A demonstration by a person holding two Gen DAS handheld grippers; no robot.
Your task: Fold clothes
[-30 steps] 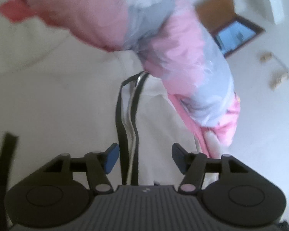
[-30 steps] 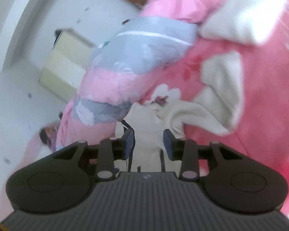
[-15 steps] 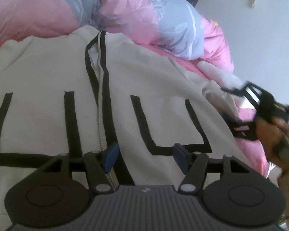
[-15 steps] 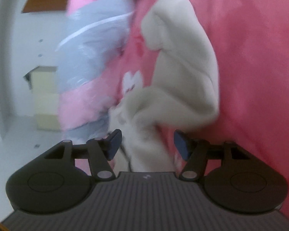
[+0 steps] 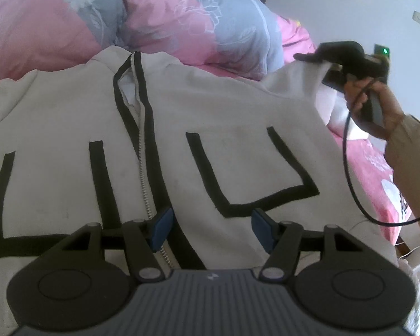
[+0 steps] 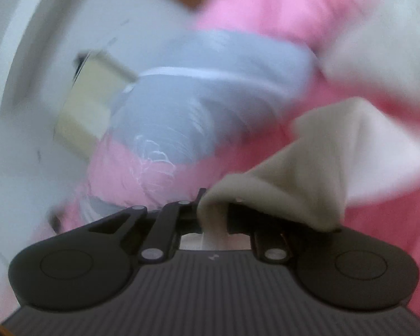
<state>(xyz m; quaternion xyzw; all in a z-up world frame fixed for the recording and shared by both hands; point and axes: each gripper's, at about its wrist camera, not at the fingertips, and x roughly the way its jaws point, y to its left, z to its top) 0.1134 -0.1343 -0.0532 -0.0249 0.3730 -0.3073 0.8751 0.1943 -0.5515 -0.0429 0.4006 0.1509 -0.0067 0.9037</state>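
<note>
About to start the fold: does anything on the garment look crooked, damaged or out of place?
The cream zip-up jacket with black trim lies flat, front up, but its zipper gapes open at the collar. Its sleeve is bunched in the closing right gripper. Faint grey smudges mark the chest.

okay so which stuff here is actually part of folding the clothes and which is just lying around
Part of the job: cream jacket; its sleeve, between the closing jaws of the right gripper; left gripper, jaws open above the jacket.

Just lying about: pink and grey quilt; pink bedsheet.
</note>
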